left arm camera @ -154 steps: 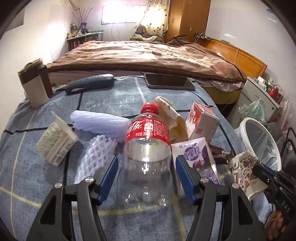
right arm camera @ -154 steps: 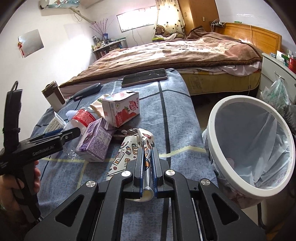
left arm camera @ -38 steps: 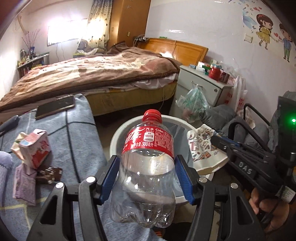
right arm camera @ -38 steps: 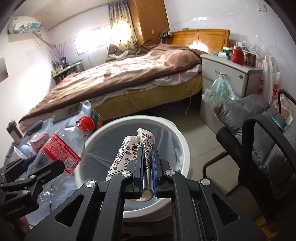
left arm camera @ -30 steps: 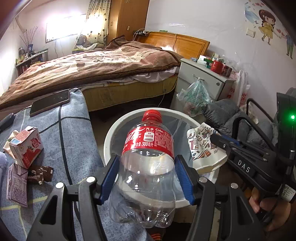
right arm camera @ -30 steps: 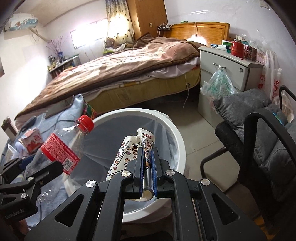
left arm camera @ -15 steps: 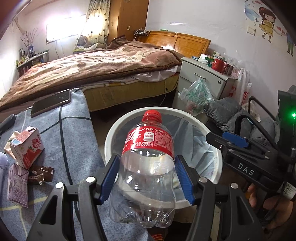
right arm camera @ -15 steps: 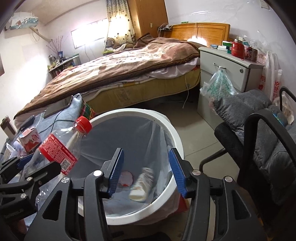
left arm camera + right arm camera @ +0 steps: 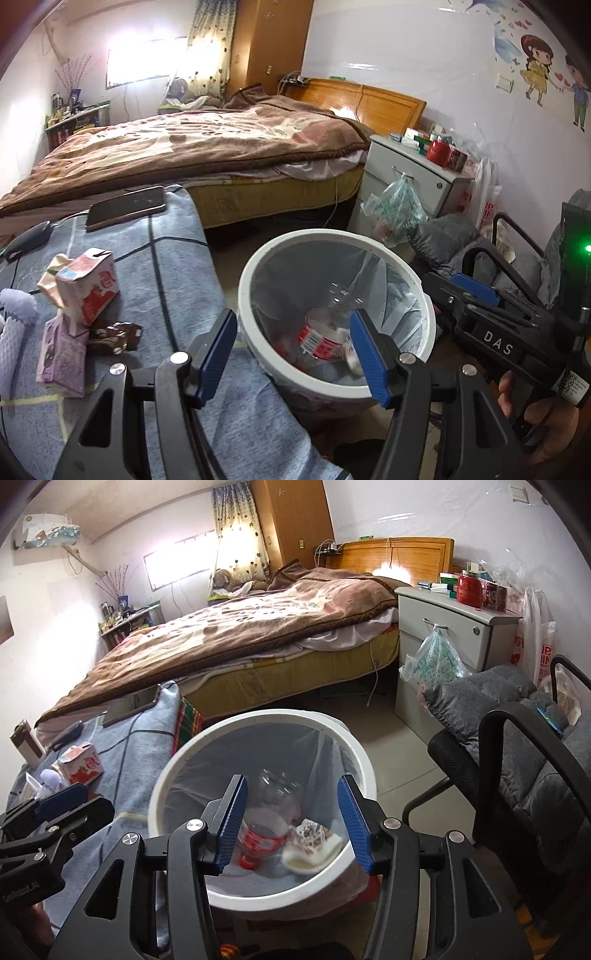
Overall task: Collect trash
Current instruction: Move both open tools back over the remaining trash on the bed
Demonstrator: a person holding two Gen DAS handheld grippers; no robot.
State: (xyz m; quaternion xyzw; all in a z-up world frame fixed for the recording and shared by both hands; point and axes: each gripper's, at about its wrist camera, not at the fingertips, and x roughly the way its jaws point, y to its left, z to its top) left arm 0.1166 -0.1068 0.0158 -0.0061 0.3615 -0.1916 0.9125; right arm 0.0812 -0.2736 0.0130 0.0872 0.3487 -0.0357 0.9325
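Observation:
A white bin [image 9: 244, 295] [image 9: 162, 794] with a clear liner stands on the floor beside the table. Inside it lie the clear bottle with a red label [image 9: 317, 339] [image 9: 258, 834] and the patterned paper cup [image 9: 312, 840]. My left gripper [image 9: 293, 315] hovers open over the bin's near rim with nothing between its blue pads. My right gripper [image 9: 291, 781] is open and empty above the bin too. Each gripper shows at the edge of the other's view, the right gripper [image 9: 472, 291] and the left gripper [image 9: 62, 797].
On the blue-clothed table [image 9: 166, 266] lie a red-and-white carton [image 9: 90, 290], a purple carton [image 9: 61, 360], brown wrappers [image 9: 114, 336], white foam netting [image 9: 11, 332] and a phone [image 9: 125, 208]. A grey office chair [image 9: 517, 775] stands right of the bin, a bed and nightstand [image 9: 454, 638] beyond.
The left gripper has let go of the bottle, which now lies in the bin. The right gripper opened earlier and dropped the paper cup in. Both grippers rose slightly.

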